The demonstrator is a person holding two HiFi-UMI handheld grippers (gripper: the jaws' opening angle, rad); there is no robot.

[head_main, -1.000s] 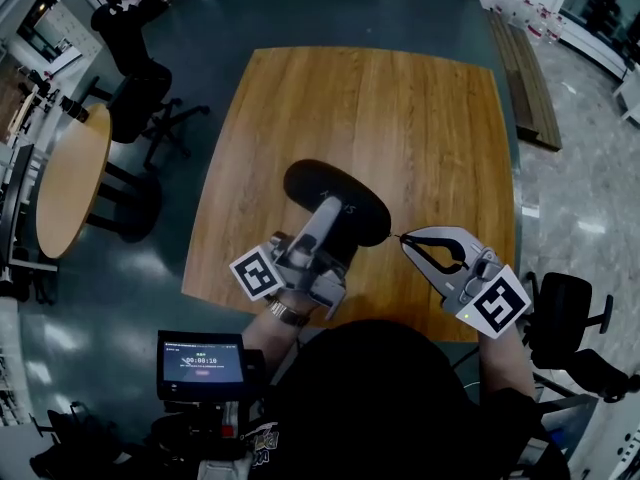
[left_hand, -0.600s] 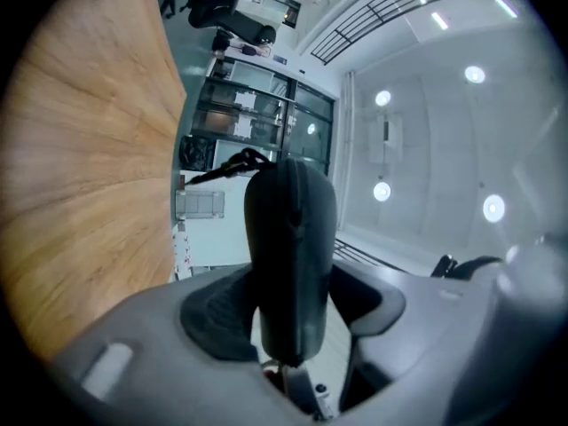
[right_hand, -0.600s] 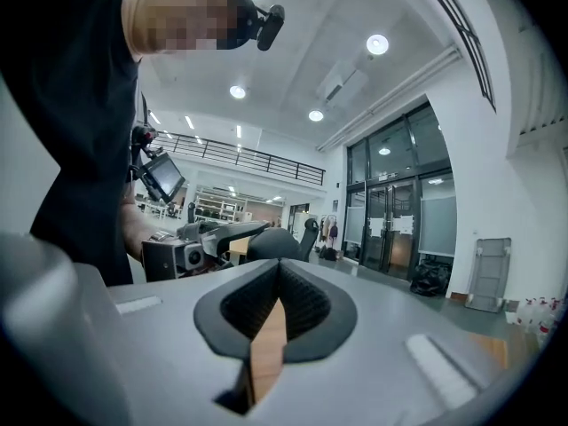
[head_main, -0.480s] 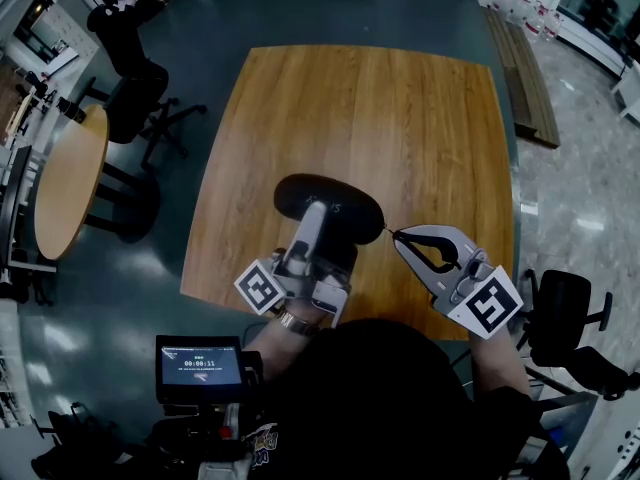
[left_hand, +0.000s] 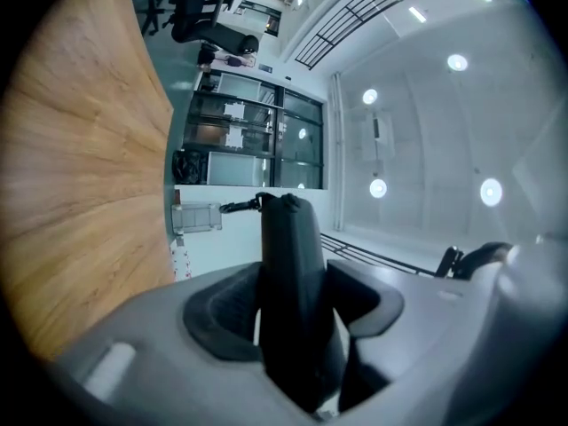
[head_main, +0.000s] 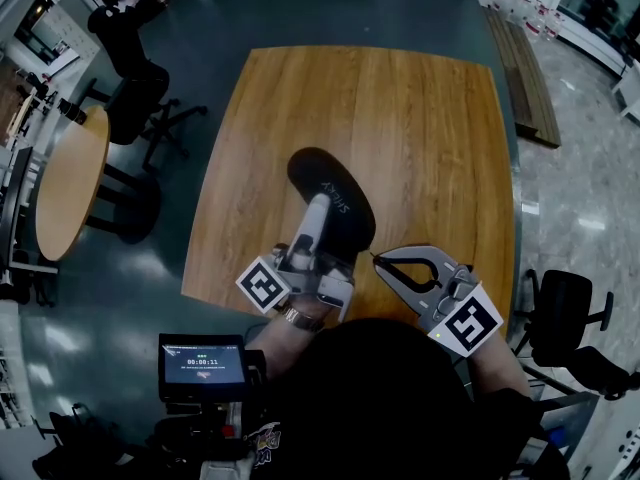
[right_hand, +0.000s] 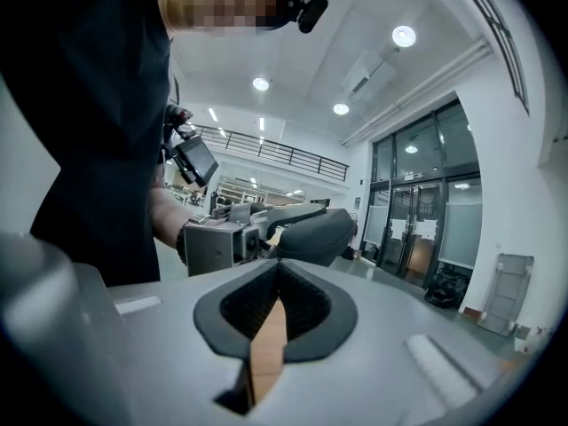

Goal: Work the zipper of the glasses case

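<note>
The black oval glasses case (head_main: 335, 196) is lifted above the wooden table (head_main: 400, 118) and lies diagonally. My left gripper (head_main: 318, 210) is shut on it, reaching in from the near side. Its jaws have just been closing, with the case (left_hand: 288, 264) edge-on between them. A small strap (left_hand: 238, 206) sticks out from the case's far end. My right gripper (head_main: 374, 257) is shut at the near right end of the case, pinching the thin zipper pull. In the right gripper view the case (right_hand: 315, 233) sits just beyond the shut jaws' tips (right_hand: 280, 269).
A round table (head_main: 70, 178) and office chairs (head_main: 140, 108) stand left of the table, where a person (head_main: 125, 18) sits. Another chair (head_main: 565, 313) is at the lower right, a bench (head_main: 525, 78) at the upper right. A small screen (head_main: 202, 360) hangs at my waist.
The case swung from lying across to a diagonal, its right end coming toward me. My right gripper moved down and left with that end. The left gripper hardly moved.
</note>
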